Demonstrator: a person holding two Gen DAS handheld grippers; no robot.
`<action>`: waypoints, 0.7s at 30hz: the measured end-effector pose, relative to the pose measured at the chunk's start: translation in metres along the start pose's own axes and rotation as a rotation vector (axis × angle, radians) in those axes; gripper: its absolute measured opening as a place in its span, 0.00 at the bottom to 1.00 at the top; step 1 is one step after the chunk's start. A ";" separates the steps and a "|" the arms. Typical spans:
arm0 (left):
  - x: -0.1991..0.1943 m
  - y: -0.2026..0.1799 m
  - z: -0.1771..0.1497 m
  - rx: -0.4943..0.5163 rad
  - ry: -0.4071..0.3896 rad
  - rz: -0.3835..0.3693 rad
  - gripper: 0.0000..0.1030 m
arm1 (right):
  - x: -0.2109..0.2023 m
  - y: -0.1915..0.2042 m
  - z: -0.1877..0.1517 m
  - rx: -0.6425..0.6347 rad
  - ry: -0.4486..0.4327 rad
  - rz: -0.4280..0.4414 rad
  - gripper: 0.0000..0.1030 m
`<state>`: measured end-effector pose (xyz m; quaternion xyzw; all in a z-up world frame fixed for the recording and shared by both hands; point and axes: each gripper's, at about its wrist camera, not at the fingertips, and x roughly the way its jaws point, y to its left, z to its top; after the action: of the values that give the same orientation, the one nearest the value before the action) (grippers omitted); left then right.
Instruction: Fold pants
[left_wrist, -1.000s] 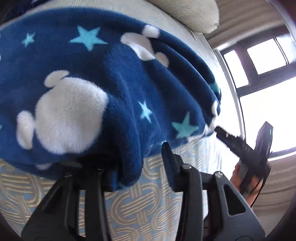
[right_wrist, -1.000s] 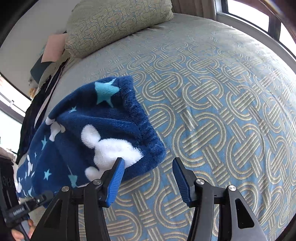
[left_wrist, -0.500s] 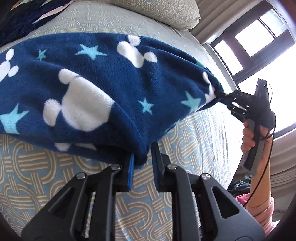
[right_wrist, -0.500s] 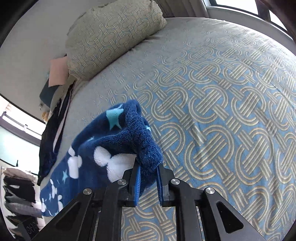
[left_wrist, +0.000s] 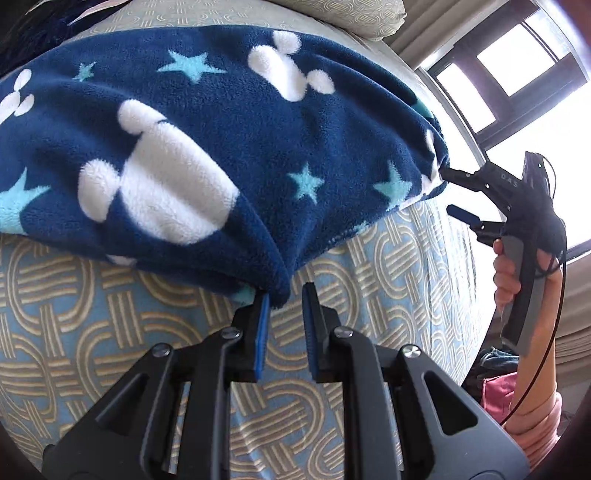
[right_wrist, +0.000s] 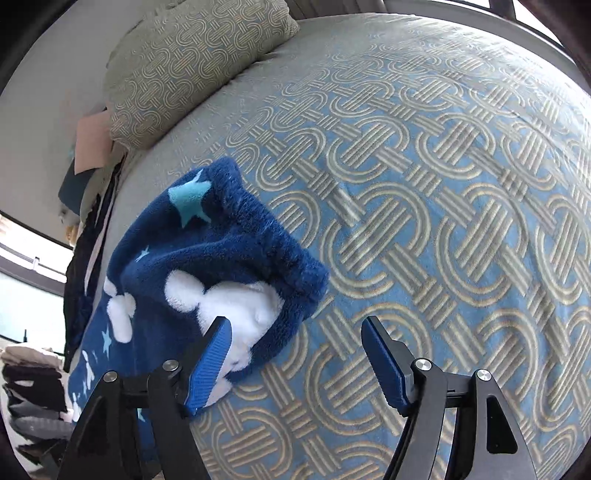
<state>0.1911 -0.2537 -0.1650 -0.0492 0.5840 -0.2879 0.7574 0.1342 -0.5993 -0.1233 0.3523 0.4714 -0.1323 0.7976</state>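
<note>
since the fluffy pants (left_wrist: 192, 147) are soft and floppy, grab the thick hem, as the left gripper (left_wrist: 284, 314) and right gripper (right_wrist: 295, 354) both sit apart, holding nothing.

The bed (right_wrist: 424, 192) carries a cover printed with interlocking tan loops on a blue-grey ground. 1 pillow (right_wrist: 192, 62) in the same pattern lies at the far end, against the wall. The navy fleece pants (left_wrist: 221, 147), printed with white mouse heads and light-blue stars, lie bunched directly on the cover. Dark clothing (right_wrist: 86, 258) lies along the bed's far edge, beside the pillow.
</note>
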 end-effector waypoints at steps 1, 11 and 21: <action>0.001 -0.002 0.003 0.002 -0.001 0.001 0.18 | 0.004 0.002 -0.002 0.006 0.020 0.022 0.73; -0.012 0.003 0.009 -0.096 -0.104 -0.012 0.80 | 0.041 0.031 0.016 0.087 0.030 0.073 0.23; 0.005 0.015 0.016 -0.193 -0.034 -0.084 0.08 | 0.010 0.029 0.010 0.031 -0.018 0.069 0.21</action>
<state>0.2122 -0.2479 -0.1703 -0.1514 0.5934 -0.2610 0.7462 0.1616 -0.5844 -0.1157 0.3794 0.4496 -0.1152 0.8004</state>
